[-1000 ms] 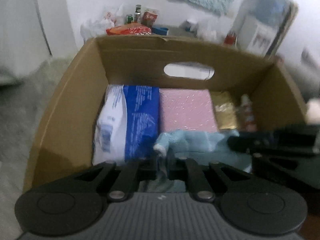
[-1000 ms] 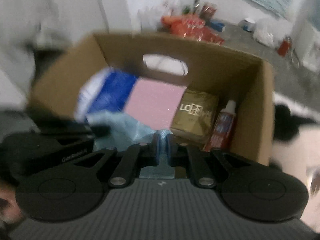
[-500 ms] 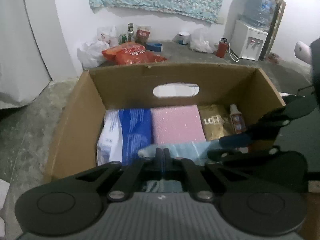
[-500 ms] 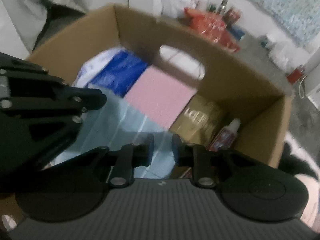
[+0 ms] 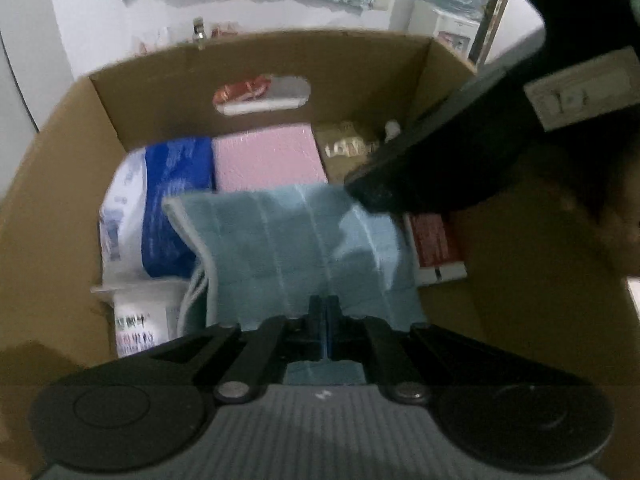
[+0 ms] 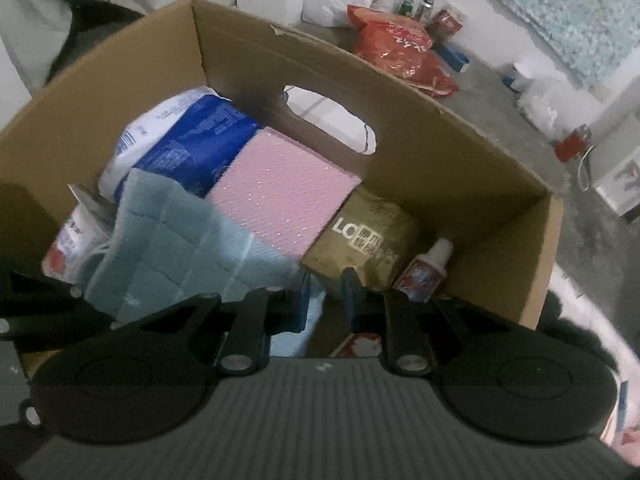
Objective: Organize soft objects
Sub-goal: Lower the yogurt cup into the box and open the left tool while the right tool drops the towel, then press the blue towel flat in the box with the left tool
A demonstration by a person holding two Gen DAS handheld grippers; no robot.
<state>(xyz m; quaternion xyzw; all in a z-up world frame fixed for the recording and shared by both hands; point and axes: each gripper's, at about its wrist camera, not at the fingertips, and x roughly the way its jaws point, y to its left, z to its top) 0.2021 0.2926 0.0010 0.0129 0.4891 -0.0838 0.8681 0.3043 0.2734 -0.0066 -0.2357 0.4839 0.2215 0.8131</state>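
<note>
A light-blue quilted towel (image 5: 296,248) lies spread over the goods in a cardboard box (image 5: 160,92). My left gripper (image 5: 326,320) is shut, its tips over the towel's near edge; whether cloth is pinched between them does not show. In the right wrist view the towel (image 6: 180,248) slopes from the box's left side down to my right gripper (image 6: 324,292). That gripper's fingers stand slightly apart, with a corner of the towel beside the left finger and no pad pressing on it. The right gripper's fingers (image 5: 380,184) reach in over the towel's far right corner.
Packed in the box (image 6: 440,160) are a blue-and-white pack (image 6: 188,148), a pink pack (image 6: 284,196), a gold pouch (image 6: 372,236), a small tube (image 6: 424,268), a red-and-white carton (image 5: 436,248) and a white pack (image 5: 136,320). A red bag (image 6: 400,52) and bottles sit on the floor beyond.
The left gripper closed and moved lower into the box. The right gripper, shut on the bunched towel before, now has its fingers apart. The towel went from bunched to spread out.
</note>
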